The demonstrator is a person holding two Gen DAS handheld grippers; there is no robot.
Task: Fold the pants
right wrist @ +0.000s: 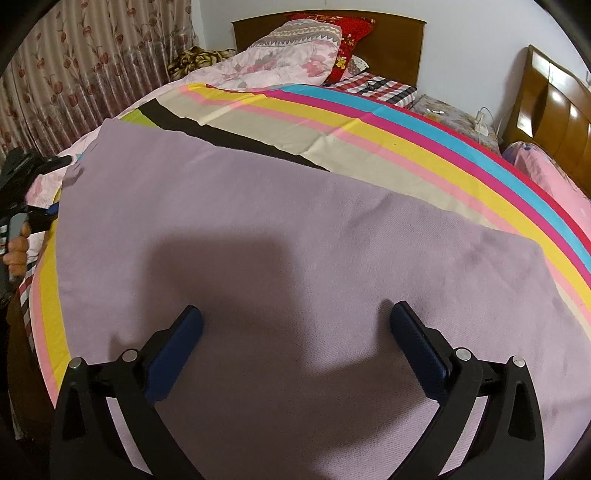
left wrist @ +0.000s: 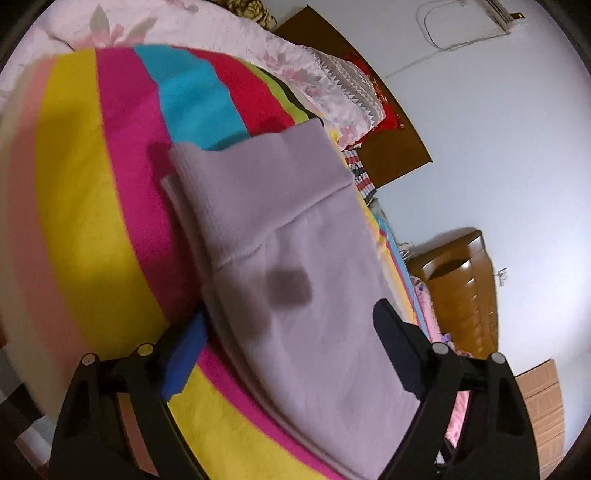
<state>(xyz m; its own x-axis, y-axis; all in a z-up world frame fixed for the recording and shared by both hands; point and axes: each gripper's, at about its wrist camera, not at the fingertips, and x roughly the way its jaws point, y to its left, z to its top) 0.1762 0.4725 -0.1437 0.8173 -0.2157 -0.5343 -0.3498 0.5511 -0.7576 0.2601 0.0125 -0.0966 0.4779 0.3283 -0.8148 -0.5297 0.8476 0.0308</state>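
Note:
The lilac pants [left wrist: 295,236] lie flat on the rainbow-striped bedsheet [left wrist: 92,192], with the ribbed waistband end folded over at the far side. My left gripper [left wrist: 291,314] is open just above the pants, its fingers straddling the cloth near one edge. In the right wrist view the pants [right wrist: 277,221] spread wide over the striped sheet [right wrist: 424,147]. My right gripper [right wrist: 295,314] is open and empty, hovering low over the cloth and casting a shadow on it. The left gripper [right wrist: 22,184] and the hand holding it show at the pants' far left corner.
A floral quilt [right wrist: 277,59] and red pillow [right wrist: 351,33] are heaped at the wooden headboard [right wrist: 391,40]. A second bed with a wooden headboard [right wrist: 554,110] stands to the right. Patterned curtains [right wrist: 74,66] hang on the left.

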